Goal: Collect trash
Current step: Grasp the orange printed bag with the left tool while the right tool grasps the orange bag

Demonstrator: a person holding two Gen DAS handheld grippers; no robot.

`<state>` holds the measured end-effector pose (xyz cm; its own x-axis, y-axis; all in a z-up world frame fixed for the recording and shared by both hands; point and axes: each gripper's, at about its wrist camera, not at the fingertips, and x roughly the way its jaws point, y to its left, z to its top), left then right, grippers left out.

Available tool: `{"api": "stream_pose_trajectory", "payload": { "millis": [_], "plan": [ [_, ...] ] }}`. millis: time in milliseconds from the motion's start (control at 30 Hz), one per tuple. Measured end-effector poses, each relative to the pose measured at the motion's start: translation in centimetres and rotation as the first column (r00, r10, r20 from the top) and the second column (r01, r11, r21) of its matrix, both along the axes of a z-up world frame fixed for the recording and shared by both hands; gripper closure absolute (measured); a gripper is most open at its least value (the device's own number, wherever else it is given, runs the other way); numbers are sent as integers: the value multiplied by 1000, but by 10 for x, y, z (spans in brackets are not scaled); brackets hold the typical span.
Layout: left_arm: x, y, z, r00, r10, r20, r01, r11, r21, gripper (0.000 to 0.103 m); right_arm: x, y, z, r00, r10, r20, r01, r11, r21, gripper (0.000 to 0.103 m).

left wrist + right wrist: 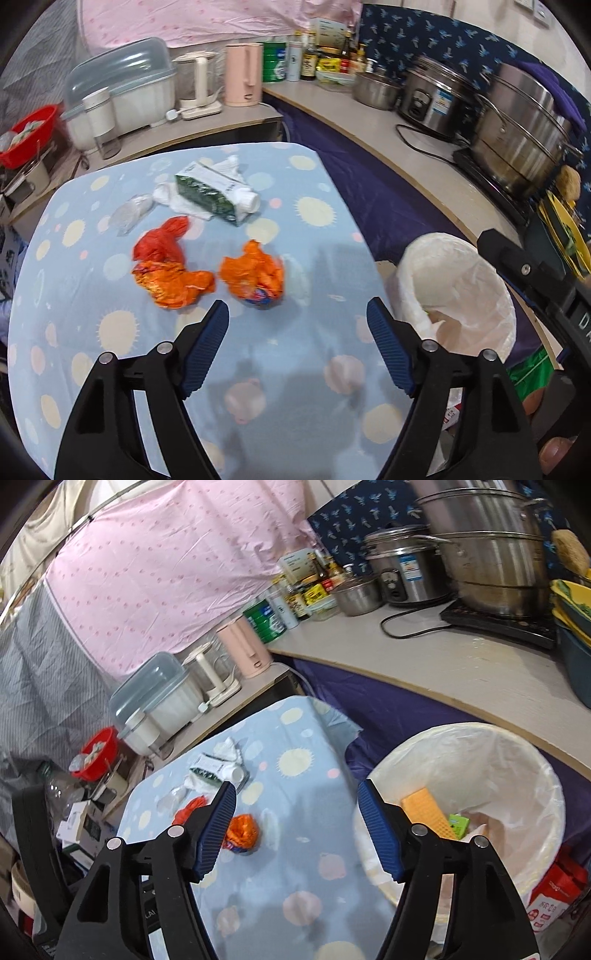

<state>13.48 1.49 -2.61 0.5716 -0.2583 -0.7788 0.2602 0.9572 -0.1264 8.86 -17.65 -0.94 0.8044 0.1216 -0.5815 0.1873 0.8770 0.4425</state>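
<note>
While spread wide over the dotted blue tablecloth [110, 332], left gripper [297, 310] and right gripper [296, 788] both empty. Orange wrapper [253, 273] at twelve o'clock of left gripper, red bag [162, 240] at eleven, green carton [214, 192] further up. White-lined trash bin [517, 775] at three o'clock, holding yellow sponge [428, 812].

Almost no text can be read here. On the black body of the other hand-held gripper [576, 317], at the right edge of the left wrist view, a white letter "D" shows. The red bag [554, 897] beside the bin carries white characters, too small to read. Labels on the rice cooker [410, 566], the green can [274, 61] and the bottles [325, 55] are blurred.
</note>
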Motion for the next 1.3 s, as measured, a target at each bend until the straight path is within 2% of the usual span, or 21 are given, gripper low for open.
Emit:
{"api": "stream_pose_trajectory", "payload": {
  "millis": [567, 867, 1100, 1300],
  "plan": [
    [66, 100, -41, 983, 160, -92, -163, 986, -25, 26, 88, 105, -54, 975, 175, -138, -180, 983, -26, 32],
    [93, 117, -72, 969, 193, -155, -195, 981, 2, 26, 120, 125, -89, 959, 192, -207, -197, 980, -7, 32],
    [101, 126, -90, 959, 210, -192, -214, 977, 0, 25, 132, 133, -104, 950, 209, -233, -213, 977, 5, 32],
    [105, 128, -97, 954, 212, -212, -218, 976, -5, 26, 136, 137, -106, 950, 217, -226, -226, 974, -15, 40]
  ]
}}
